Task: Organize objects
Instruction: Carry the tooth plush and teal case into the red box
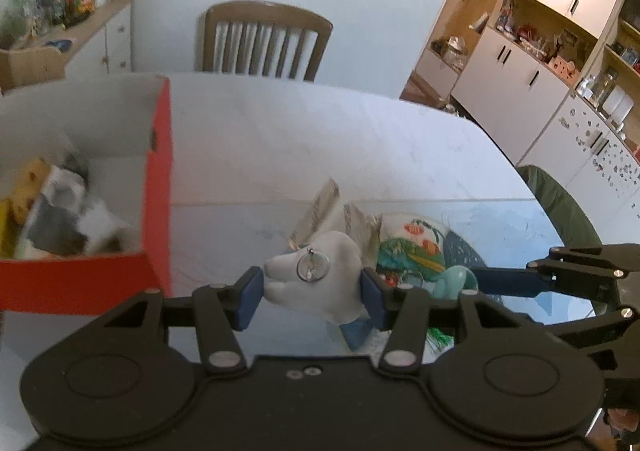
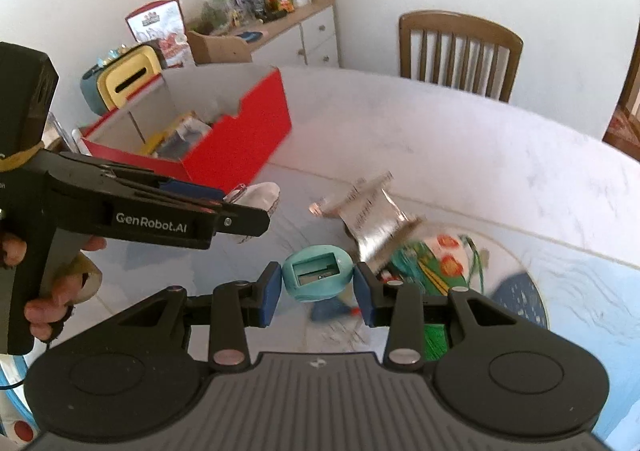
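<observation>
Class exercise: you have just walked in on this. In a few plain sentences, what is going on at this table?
A person is tidying small things off a white table with a pair of hand-held tongs in each hand. The left tongs grip a white plush toy with a metal ring on it. The right tongs grip a small teal object with a rectangular slot. A red box, already holding several items, stands open to the left. A crumpled silver wrapper and a colourful printed item lie on the table.

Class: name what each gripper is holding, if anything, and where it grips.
Left gripper: white plush toy, pinched across its sides. Right gripper: teal sharpener, clamped at its two sides.
</observation>
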Demonstrator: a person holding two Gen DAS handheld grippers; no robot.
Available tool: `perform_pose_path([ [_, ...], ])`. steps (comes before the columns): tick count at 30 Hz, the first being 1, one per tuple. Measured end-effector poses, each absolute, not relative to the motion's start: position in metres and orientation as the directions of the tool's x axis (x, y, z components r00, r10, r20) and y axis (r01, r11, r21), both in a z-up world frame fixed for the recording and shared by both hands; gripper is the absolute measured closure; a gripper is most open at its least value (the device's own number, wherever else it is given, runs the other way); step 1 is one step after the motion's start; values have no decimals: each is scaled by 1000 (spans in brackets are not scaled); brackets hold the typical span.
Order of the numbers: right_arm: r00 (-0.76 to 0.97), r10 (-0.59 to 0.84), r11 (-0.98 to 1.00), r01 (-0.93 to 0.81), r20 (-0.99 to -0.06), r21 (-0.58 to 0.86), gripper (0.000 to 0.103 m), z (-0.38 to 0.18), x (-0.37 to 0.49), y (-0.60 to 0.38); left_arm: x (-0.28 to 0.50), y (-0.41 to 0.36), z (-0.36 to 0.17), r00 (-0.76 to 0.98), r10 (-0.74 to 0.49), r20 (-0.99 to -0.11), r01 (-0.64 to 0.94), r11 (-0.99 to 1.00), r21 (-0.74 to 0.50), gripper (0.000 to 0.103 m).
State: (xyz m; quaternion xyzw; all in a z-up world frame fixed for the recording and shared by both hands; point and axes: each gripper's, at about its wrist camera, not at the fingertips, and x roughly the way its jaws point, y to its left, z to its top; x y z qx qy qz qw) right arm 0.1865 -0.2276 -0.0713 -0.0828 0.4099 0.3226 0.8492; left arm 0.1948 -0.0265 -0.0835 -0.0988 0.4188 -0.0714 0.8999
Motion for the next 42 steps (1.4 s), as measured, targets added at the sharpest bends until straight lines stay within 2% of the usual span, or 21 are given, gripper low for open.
perform_pose_path([
  [11,496,517,753,-651,-698,95,64,-30,181,-171,185,19,-44,698,-163,-697,45,982,-184,51],
  [25,516,540,743,-664,-665,88,64,-15,188,-82,184,112,-16,746,-85,-660,-18,989,-148,51],
  [42,528,482,761,-648,-699,36,64,-37,219,8,215,217,-42,690,20,-724,-136,985,-102,51],
])
